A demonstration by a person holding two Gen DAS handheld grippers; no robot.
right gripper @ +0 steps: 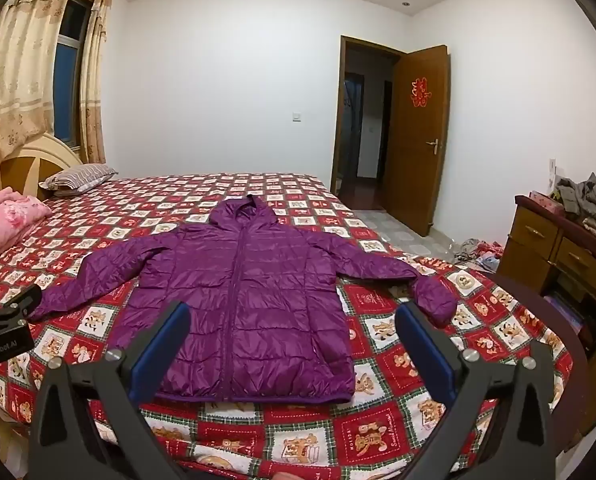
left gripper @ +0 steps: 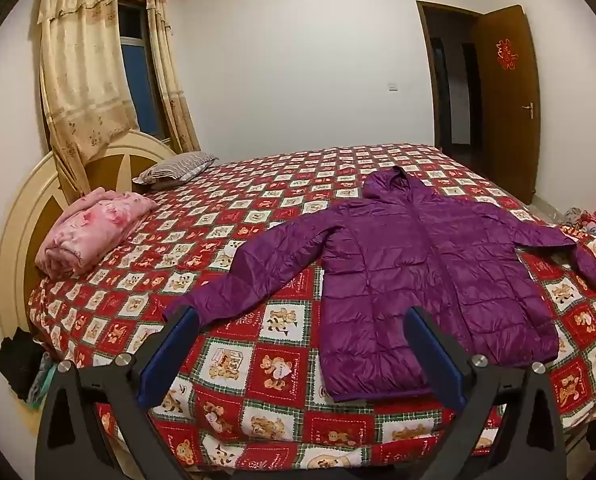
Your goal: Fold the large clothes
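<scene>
A purple hooded puffer jacket (left gripper: 425,264) (right gripper: 254,300) lies flat and zipped on the bed, front up, hood toward the far side, both sleeves spread out. Its right sleeve's cuff (right gripper: 433,300) is bent back toward the hem. My left gripper (left gripper: 301,316) hovers open above the near edge of the bed, between the left sleeve's cuff (left gripper: 202,304) and the hem, holding nothing. My right gripper (right gripper: 294,312) is open too, framing the jacket's lower body from above, with nothing between its blue pads. The left gripper's body (right gripper: 2,328) shows at the right wrist view's left edge.
The bed's red teddy-bear quilt (left gripper: 274,360) (right gripper: 397,432) spreads under the jacket. A folded pink blanket (left gripper: 94,232) and a striped pillow (left gripper: 178,168) lie by the headboard. A wooden dresser (right gripper: 557,264) with piled clothes stands at the right. An open door (right gripper: 417,136) is behind.
</scene>
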